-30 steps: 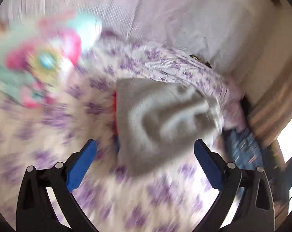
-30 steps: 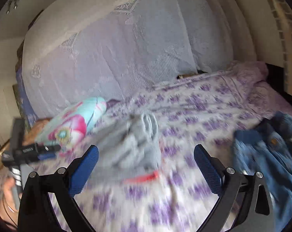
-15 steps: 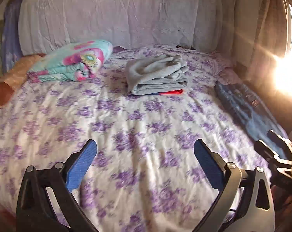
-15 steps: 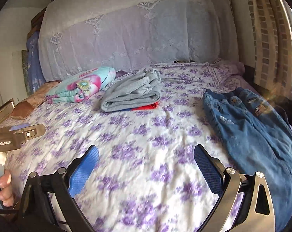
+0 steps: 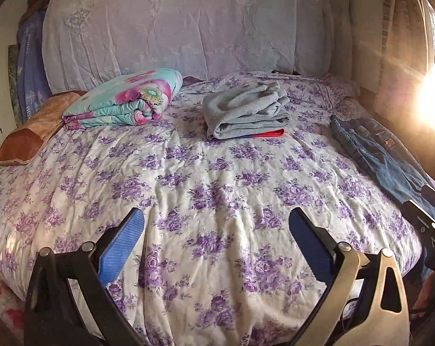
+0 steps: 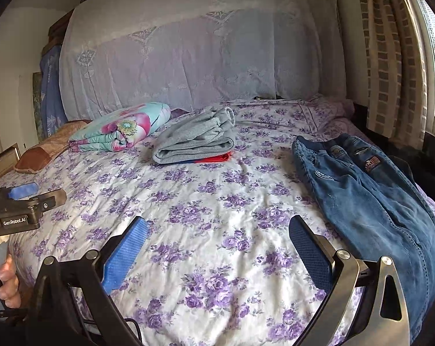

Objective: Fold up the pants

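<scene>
Folded grey pants [image 5: 244,111] lie on a red garment [image 5: 270,134] at the far middle of the bed; they also show in the right wrist view [image 6: 195,141]. Blue jeans [image 6: 370,199] lie lengthwise along the bed's right side, also seen in the left wrist view [image 5: 381,155]. My left gripper [image 5: 216,243] is open and empty above the near middle of the bed. My right gripper [image 6: 217,248] is open and empty, just left of the jeans. The left gripper's body shows at the left edge of the right wrist view [image 6: 21,204].
A purple-flowered sheet [image 5: 217,181] covers the bed. A rolled floral blanket [image 5: 125,101] and a brown pillow [image 5: 35,127] lie at the far left. A lace-covered headboard [image 5: 188,34] stands behind. Curtains [image 6: 390,57] and a bright window are on the right.
Both grippers have drawn back from the folded grey pants to the near side of the bed. The views went from blurred and close to steady and wide. Both stay open.
</scene>
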